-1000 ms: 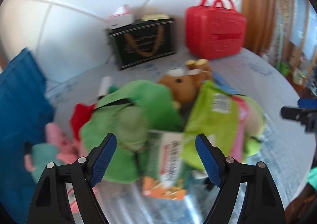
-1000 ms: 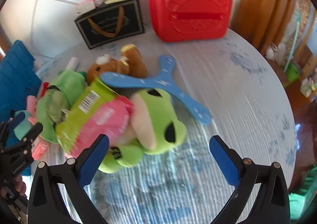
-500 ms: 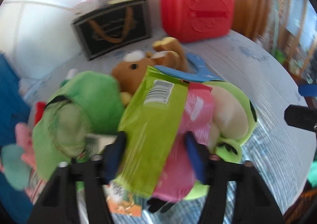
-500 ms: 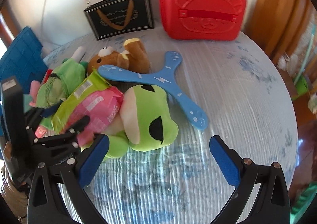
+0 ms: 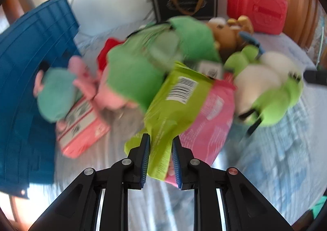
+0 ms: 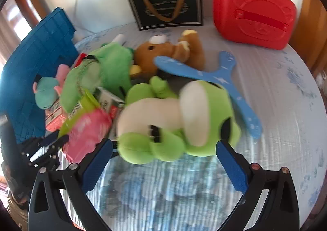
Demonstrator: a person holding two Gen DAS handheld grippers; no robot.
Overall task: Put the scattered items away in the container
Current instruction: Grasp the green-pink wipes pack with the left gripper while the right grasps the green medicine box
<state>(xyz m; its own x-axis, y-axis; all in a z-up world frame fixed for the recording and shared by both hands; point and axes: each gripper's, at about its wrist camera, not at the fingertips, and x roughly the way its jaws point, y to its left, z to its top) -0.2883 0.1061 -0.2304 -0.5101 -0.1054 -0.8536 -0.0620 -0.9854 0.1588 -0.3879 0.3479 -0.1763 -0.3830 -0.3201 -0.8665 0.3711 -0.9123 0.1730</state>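
1. White tiled wall stands behind a bed [image 6: 286, 92] with a pale blue patterned cover; a black bag [image 6: 167, 11] and a red case [image 6: 253, 16] lean against the wall.
2. Left tool [image 5: 159, 156]: jaws have just been closing and are now clamped on the lower edge of a green-and-pink packet [image 5: 184, 106].
3. Right tool [image 6: 163, 161]: jaws apart, holding nothing, poised just in front of a green frog plush [image 6: 175, 120].
4. Container: the blue crate [image 5: 30, 79] at the left edge of the bed, just beside the pile, is judged to be the target.
5. Packet location: on the pile, its upper part leaning on a green plush [image 5: 134, 75] and beside the frog plush.
6. Packet appearance: flat, soft film pouch, lime green with a pink half and a white barcode label; it creases at the grip.
7. Risk: the grip sits on a thin edge only. Slick film may slide out on lifting.
8. Risk: the packet overlaps its neighbours. Pulling it free may drag the pink box [image 5: 81, 128] or a plush off the bed.
9. Risk: both tools work close together. A reach for the frog plush may cause a collision.
10. Other loose items: brown bear [image 6: 169, 53], blue boomerang [image 6: 214, 71].
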